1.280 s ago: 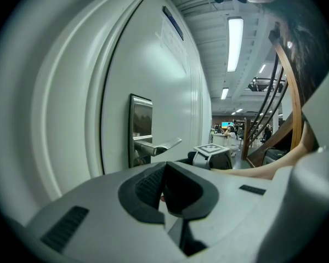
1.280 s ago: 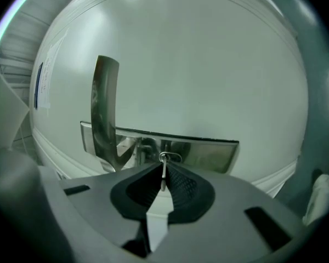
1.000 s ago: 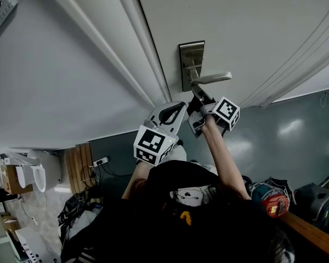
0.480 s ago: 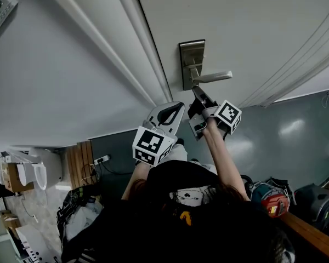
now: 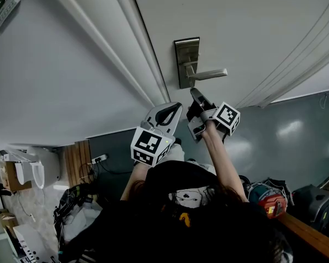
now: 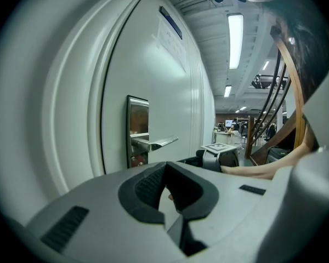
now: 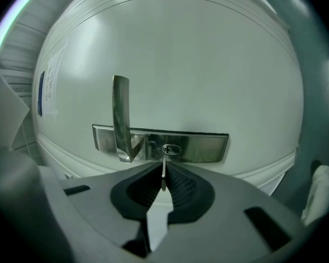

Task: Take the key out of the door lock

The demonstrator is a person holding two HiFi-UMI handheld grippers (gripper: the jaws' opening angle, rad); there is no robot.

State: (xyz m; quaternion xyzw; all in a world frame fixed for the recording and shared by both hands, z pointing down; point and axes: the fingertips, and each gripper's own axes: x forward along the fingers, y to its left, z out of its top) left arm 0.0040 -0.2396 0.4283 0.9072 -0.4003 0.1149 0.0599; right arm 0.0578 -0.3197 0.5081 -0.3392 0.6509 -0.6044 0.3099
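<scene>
At the white door (image 7: 197,64), the right gripper's (image 7: 162,175) fingers (image 7: 181,185) pinch a thin silver key (image 7: 163,167) aimed lengthwise at the oval steel keyhole (image 7: 170,149), seemingly clear (left gripper (image 6: 167,190) closed).

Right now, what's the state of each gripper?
Left gripper: jaws shut, nothing between them.
Right gripper: jaws shut on the key.

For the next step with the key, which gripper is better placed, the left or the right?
Right. The right gripper is shut on the key, directly in front of the keyhole. The left gripper holds nothing and sits off to the side of the lock plate.
</scene>
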